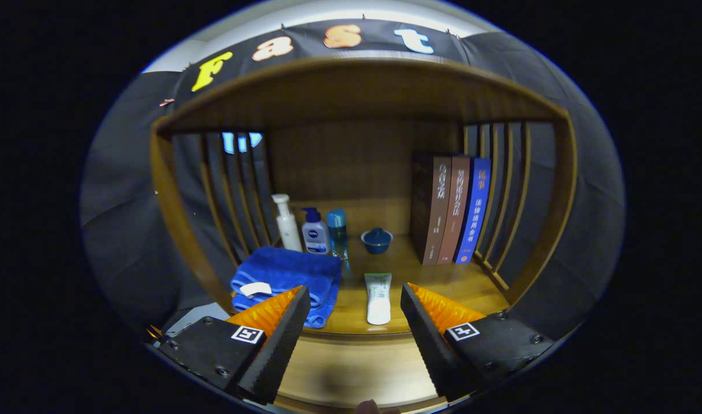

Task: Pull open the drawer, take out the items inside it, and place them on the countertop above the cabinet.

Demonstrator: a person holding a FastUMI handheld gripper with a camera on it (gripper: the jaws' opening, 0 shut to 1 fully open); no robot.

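My gripper [355,302] is open, its two black-and-orange fingers [282,322] spread wide with nothing between them. Just ahead, between the fingertips, a white and green tube [378,296] lies on the wooden countertop [437,282] of the cabinet. Left of the tube rests a folded blue towel [287,276], partly hidden behind the left finger. Below the countertop's front edge, a pale wooden surface [351,368] shows between the fingers; I cannot tell whether it is the drawer.
At the back of the shelf stand a white pump bottle [286,221], a blue-capped bottle [315,231], a clear blue bottle [337,230] and a small blue lidded bowl [377,240]. Three books [451,210] stand upright at the right. Slatted wooden sides enclose the shelf.
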